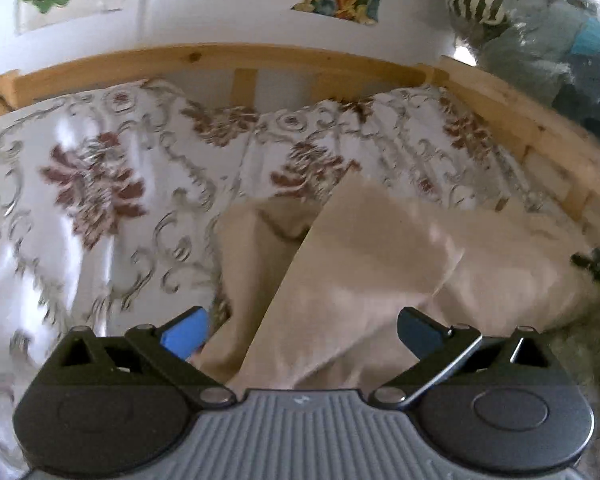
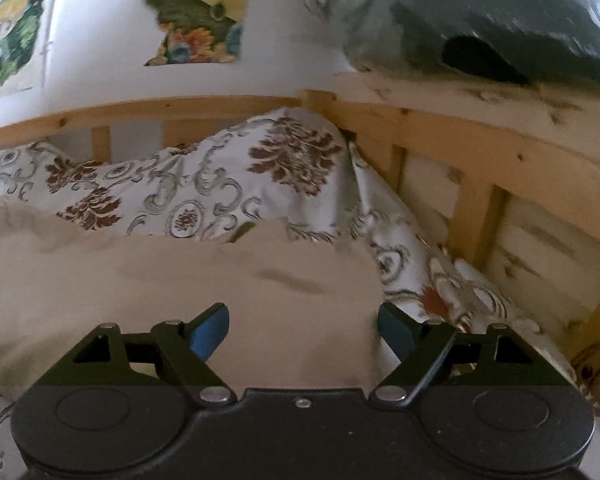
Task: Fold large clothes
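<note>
L tongs [image 1: 300, 334]: I see them spread wide, nothing pinched; the beige garment [image 1: 364, 264] lies loose betw. and beyond the blue pads [image 1: 184, 338], a folded flap running far-left to near. It sits on the bed w/ the floral cover [image 1: 100, 184], wooden rail [image 1: 204, 60] at the far side. R tongs [image 2: 304, 330]: also apart, not clamping; same garment [image 2: 180, 280] spreads flat under them, floral cover [image 2: 228, 184] beyond, rail [image 2: 460, 148] far-right.
</note>
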Motion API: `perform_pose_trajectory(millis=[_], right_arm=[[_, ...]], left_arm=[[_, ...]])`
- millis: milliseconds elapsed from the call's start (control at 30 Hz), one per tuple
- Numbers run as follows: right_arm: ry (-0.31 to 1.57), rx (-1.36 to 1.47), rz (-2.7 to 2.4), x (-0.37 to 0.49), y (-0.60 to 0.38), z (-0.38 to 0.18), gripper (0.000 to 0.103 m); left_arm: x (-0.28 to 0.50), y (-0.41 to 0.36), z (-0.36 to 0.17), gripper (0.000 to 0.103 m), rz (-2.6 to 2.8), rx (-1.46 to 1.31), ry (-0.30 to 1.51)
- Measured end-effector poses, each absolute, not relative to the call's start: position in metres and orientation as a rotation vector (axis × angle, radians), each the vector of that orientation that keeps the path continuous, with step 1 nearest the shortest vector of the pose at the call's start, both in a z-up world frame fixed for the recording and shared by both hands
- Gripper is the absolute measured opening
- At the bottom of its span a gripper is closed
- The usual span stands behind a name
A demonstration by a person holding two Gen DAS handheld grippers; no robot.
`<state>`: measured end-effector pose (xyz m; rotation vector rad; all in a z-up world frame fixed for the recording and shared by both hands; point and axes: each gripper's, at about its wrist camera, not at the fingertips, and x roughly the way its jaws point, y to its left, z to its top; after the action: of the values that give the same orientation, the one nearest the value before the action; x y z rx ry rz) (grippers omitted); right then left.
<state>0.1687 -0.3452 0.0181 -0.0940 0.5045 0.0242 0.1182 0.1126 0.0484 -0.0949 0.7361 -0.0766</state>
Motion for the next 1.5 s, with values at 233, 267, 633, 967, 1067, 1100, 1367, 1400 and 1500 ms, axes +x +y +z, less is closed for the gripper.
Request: perform_pose_trajectory(millis=[233,267,633,967,1067,1100,1367,1400,1500], right_arm=[[0.536,-0.012,-0.06,0.178,-0.354,0.009,0.083],[0.531,-0.014,-0.069,0.178,-0.353,0.007,0.083],[0.482,-0.063,-0.094,0.191,-0.353,0.007,0.012],[0.527,-0.132,-0.095,0.21,-0.337,0.007,0.027],[0.529,-0.09,-0.081,0.199,-0.344,0.002,0.03],[0.529,-0.09,-0.081,0.199,-0.344,0.002,0.031],[0.534,-0.092,-0.081,0.204,-0.342,0.002,0.023],[0.535,-0.093,-0.083,0.205,-0.341,0.002,0.017],[0.528,-0.103,-0.085,0.206,-0.339,0.004,0.006]], left_arm=[[0.114,0.082,0.018,0.06,0.011,0.141,0.671],[0.112,0.082,0.017,0.055,0.004,0.129,0.655],[0.09,0.164,0.038,0.0,0.096,-0.454,0.745],[0.088,0.19,0.009,0.049,0.091,-0.575,0.752],[0.083,0.168,0.021,0.089,0.077,-0.462,0.681],[0.082,0.16,0.024,0.092,0.051,-0.422,0.656],[0.108,0.112,0.02,0.041,-0.047,-0.133,0.6],[0.111,0.113,0.017,0.017,-0.037,-0.141,0.625],[0.107,0.135,0.014,0.005,-0.047,-0.32,0.609]])
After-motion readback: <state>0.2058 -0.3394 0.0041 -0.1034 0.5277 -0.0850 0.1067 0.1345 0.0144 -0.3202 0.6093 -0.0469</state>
